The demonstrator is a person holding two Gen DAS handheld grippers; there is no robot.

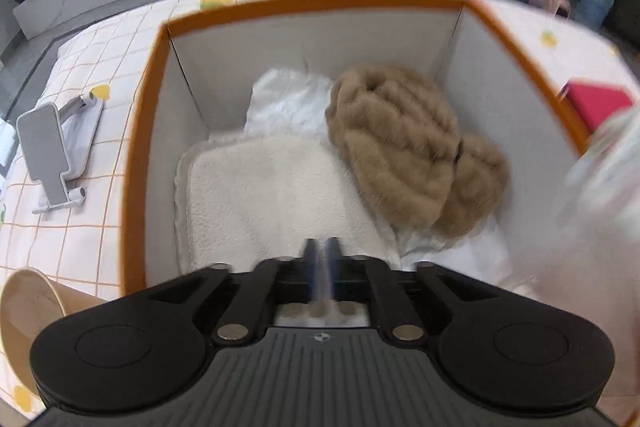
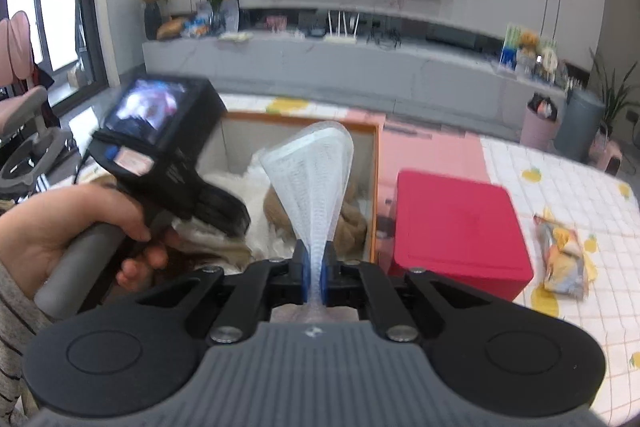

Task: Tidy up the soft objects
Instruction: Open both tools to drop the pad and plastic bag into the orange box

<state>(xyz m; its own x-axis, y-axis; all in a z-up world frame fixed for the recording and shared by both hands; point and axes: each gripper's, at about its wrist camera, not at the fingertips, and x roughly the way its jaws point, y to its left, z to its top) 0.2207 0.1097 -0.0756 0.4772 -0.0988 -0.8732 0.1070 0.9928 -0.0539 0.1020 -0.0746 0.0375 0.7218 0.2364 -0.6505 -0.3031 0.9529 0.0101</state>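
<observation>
An orange-rimmed box [image 1: 148,99] with white walls holds a cream fleece cloth [image 1: 260,195], a crumpled white cloth [image 1: 288,99] and a tan furry piece [image 1: 404,151]. My left gripper [image 1: 321,251] points down into the box just over the fleece. Its fingers stand close together and blurred; I cannot tell whether they pinch anything. My right gripper [image 2: 314,255] is shut on a white foam mesh sleeve [image 2: 316,175], which fans upward in front of the box [image 2: 304,118]. A hand [image 2: 68,227] holds the left gripper's handle over the box.
A red box [image 2: 456,227] sits right of the orange box, and a snack packet [image 2: 564,259] lies further right on the checked cloth. A grey phone stand [image 1: 52,147] and a paper cup [image 1: 28,307] lie left of the box. A TV bench runs behind.
</observation>
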